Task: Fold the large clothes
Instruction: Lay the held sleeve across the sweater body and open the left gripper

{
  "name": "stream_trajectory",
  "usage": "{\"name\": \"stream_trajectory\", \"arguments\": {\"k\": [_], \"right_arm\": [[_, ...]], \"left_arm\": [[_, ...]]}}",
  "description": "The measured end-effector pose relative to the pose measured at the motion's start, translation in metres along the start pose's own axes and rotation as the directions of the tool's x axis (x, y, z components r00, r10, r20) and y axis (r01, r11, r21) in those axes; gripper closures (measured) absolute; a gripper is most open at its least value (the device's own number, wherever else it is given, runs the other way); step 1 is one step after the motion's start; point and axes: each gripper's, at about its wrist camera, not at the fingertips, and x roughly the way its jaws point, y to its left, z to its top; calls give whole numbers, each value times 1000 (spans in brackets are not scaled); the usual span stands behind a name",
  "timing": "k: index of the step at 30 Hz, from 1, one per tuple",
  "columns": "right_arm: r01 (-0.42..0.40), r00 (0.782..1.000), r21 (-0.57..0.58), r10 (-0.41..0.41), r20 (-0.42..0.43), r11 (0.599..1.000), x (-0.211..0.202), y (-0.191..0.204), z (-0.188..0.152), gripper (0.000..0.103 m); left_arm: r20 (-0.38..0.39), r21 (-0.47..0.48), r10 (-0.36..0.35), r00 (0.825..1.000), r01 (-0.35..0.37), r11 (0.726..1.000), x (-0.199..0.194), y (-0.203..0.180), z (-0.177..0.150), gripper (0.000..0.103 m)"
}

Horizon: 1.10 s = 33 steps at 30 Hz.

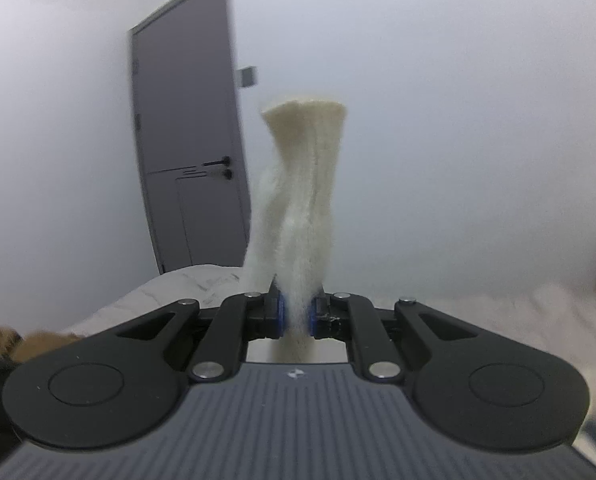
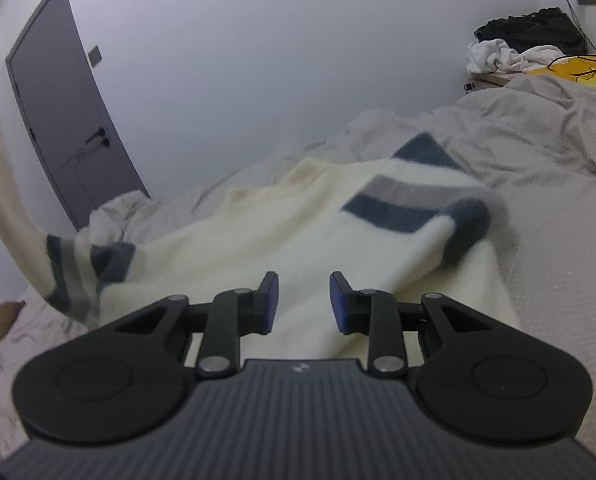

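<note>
A cream knit sweater (image 2: 298, 232) with blue and grey stripes lies spread on the bed. Its right sleeve (image 2: 409, 200) is folded across the body. My left gripper (image 1: 298, 312) is shut on the cream end of the other sleeve (image 1: 305, 152), which stands up from the pads, raised in front of the wall. In the right wrist view that sleeve (image 2: 70, 272) rises from its striped part off the left side of the bed. My right gripper (image 2: 303, 300) is open just above the sweater's lower body, with nothing between its pads.
A grey duvet (image 2: 537, 152) covers the bed. A grey door (image 1: 186, 140) stands in the white wall to the left. At the far right are a pile of dark and white clothes (image 2: 517, 44) and a yellow item (image 2: 569, 70). A brown object (image 1: 38, 344) lies low left.
</note>
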Motion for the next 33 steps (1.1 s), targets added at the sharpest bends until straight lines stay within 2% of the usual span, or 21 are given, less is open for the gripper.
{"name": "stream_trajectory", "arguments": {"k": [3, 8, 10, 14, 16, 21, 22, 26, 28, 31, 33], "right_arm": [[-6, 1000, 44, 5, 8, 999, -8, -7, 4, 71], [-26, 999, 80, 23, 42, 996, -22, -14, 11, 72], [21, 995, 44, -25, 96, 999, -29, -22, 18, 71], [49, 992, 159, -66, 105, 986, -34, -57, 30, 71], [71, 990, 193, -93, 107, 979, -35, -68, 32, 70], [98, 989, 224, -121, 91, 970, -31, -78, 32, 70], [101, 988, 228, -125, 92, 968, -31, -79, 32, 70], [112, 987, 232, -135, 87, 966, -27, -82, 31, 70], [117, 987, 228, -139, 85, 967, -26, -82, 31, 70], [129, 984, 224, -152, 88, 966, -24, -82, 30, 70], [131, 984, 231, -155, 90, 964, -22, -83, 31, 70]], "left_arm": [[-7, 65, -27, 1000, 27, 998, -19, -37, -8, 90], [-31, 52, -102, 994, 104, 993, -43, -86, -29, 90], [-48, 33, -147, 988, 148, 988, -47, -104, -42, 90], [-90, 33, -226, 970, 229, 973, -55, -151, -81, 90], [-131, 7, -266, 955, 270, 963, -56, -170, -103, 90], [-245, -49, -367, 898, 366, 929, -63, -210, -169, 90], [-265, -55, -380, 886, 379, 924, -50, -197, -179, 90], [-312, -103, -420, 852, 409, 907, -44, -197, -211, 90], [-322, -122, -443, 837, 427, 896, -41, -195, -216, 90], [-340, -144, -494, 800, 475, 868, -31, -182, -210, 87], [-363, -152, -515, 776, 497, 855, -37, -181, -205, 71]]}}
